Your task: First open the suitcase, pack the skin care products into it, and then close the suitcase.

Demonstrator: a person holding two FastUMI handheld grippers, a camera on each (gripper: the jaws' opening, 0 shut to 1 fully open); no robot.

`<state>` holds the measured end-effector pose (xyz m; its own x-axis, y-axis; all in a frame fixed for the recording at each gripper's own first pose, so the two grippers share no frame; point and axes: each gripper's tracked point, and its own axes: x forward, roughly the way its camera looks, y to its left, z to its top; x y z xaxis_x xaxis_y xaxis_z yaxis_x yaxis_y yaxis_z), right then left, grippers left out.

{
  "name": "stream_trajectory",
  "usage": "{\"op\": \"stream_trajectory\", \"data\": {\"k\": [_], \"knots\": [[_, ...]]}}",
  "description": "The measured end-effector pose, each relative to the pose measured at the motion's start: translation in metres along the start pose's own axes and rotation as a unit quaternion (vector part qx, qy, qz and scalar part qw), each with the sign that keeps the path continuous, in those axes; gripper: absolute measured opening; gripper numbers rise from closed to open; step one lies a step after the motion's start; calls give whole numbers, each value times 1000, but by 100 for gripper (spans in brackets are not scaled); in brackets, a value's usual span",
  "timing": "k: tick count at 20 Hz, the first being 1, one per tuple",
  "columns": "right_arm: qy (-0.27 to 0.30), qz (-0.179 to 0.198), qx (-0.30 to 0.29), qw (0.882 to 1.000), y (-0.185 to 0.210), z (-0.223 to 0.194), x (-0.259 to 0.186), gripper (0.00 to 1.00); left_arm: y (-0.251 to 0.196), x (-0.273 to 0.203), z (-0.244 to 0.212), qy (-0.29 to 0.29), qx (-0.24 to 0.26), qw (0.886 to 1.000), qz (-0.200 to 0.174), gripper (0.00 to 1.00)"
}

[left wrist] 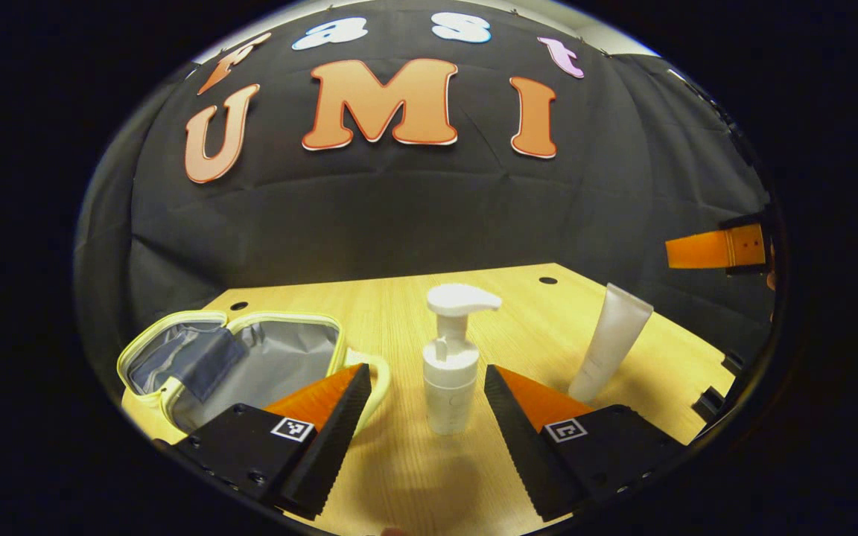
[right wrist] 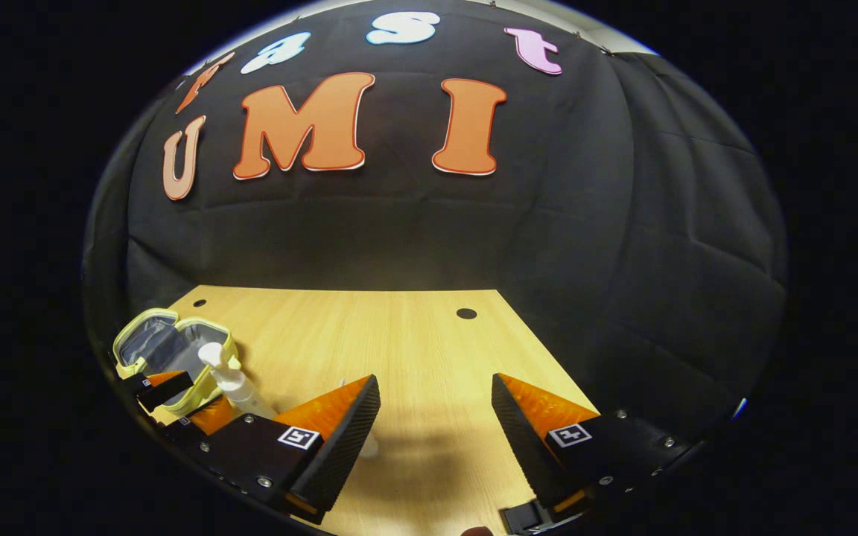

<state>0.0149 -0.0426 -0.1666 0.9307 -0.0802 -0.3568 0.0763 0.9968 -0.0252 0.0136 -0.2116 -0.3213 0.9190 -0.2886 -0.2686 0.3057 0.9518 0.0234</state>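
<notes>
Left gripper view looks along the left gripper (left wrist: 425,406), whose jaws stand released with a wide gap between them; a white pump bottle (left wrist: 451,365) stands upright on the wooden table (left wrist: 399,313) in that gap, touched by neither finger. To the left on the table lies the suitcase (left wrist: 235,365), a small pale yellow-green case with its lid thrown back, a grey lining and a dark inner pocket showing; its near edge is partly hidden behind the left finger. To the right of the bottle a frosted white tube (left wrist: 608,342) stands on its cap, leaning a little, apart from the bottle and well apart from the suitcase. At the far right edge part of the right gripper (left wrist: 719,249) shows against the wall. Right gripper view shows the right gripper's own jaws, likewise released, above bare table with nothing between them; a bit of white, too hidden to identify, peeks out from behind its left finger. At the far left of this view sit the open suitcase (right wrist: 168,350), the pump bottle (right wrist: 232,380) just beside it, and the left gripper (right wrist: 183,406) with its fingers on either side of the bottle.
</notes>
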Motion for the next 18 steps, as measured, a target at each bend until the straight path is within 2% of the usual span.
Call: {"op": "stream_trajectory", "data": {"k": [3, 8, 10, 11, 12, 13, 18], "knots": [[12, -5, -2, 1000, -4, -10, 7, 96, -8, 20, -21, 22, -5, 1000, -1, 97], [32, -5, 3, 999, -3, -25, 13, 96, -6, 48, -25, 31, 9, 999, 8, 97], [42, -2, 7, 999, -2, -32, 13, 96, -10, 59, -30, 37, 13, 999, 3, 97], [44, -3, 7, 999, -2, -33, 14, 96, -16, 64, -31, 38, 7, 999, -11, 97], [44, -4, 6, 999, -3, -34, 14, 97, -17, 73, -32, 35, 5, 999, -6, 79], [44, -5, 4, 999, -3, -35, 14, 97, -19, 70, -30, 39, 6, 999, -16, 60], [46, 8, 8, 999, 8, -37, 6, 96, -24, 51, -25, 70, -39, 996, -38, 60]]}}
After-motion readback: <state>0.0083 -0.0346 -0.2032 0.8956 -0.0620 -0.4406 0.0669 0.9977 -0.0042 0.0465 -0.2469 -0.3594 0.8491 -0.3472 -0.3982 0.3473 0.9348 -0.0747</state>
